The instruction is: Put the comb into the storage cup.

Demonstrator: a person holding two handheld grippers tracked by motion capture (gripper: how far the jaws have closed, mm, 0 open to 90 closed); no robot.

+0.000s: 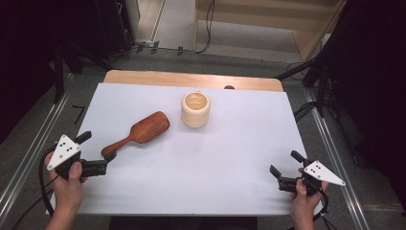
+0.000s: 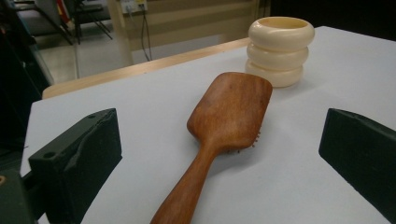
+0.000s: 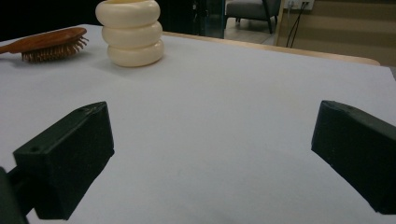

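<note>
Right now we hold the left gripper (image 1: 98, 152) at the handle end of the wooden hairbrush (image 1: 138, 132), its fingers (image 2: 77, 156) spread wide with the handle's tip lying between them and touched by neither. From the left gripper view the hairbrush (image 2: 224, 126) runs straight away from us, bristles down on the white bench (image 1: 215, 158), its paddle head pointing at the cream ribbed cup (image 2: 280, 50). That cup (image 1: 195, 109) stands upright just beyond the brush head, near it but apart, toward the far edge of the bench. Well away from the hairbrush, at the near corner on the other side, we hold the right gripper (image 1: 283, 166) low over bare bench, its fingers (image 3: 70, 156) also wide apart and holding nothing. From the right gripper view the hairbrush (image 3: 49, 44) lies just beside the cup (image 3: 130, 32), far off.
</note>
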